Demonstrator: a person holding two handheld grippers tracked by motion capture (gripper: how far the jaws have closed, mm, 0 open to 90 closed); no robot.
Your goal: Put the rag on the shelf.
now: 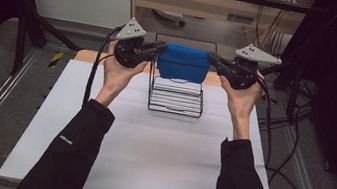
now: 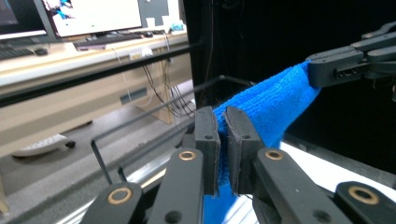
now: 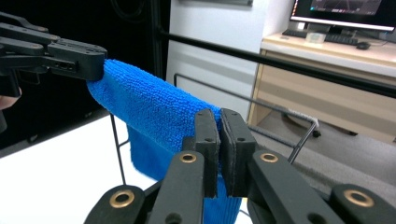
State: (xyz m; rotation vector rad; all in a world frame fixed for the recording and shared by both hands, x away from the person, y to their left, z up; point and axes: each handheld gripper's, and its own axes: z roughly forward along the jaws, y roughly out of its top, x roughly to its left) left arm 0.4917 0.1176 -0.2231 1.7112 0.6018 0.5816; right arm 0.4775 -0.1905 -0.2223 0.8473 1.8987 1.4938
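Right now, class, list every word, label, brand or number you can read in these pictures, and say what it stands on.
None can be read.
Small pale print on the person's left sleeve: too small to read.
Monitor screens behind the table: contents too blurred to read.

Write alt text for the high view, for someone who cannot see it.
A person stretches a blue towel between two tools, the left hand-held gripper and the right hand-held gripper, each clamped on one end of it. The towel hangs over a black wire rack at the far side of a white table.
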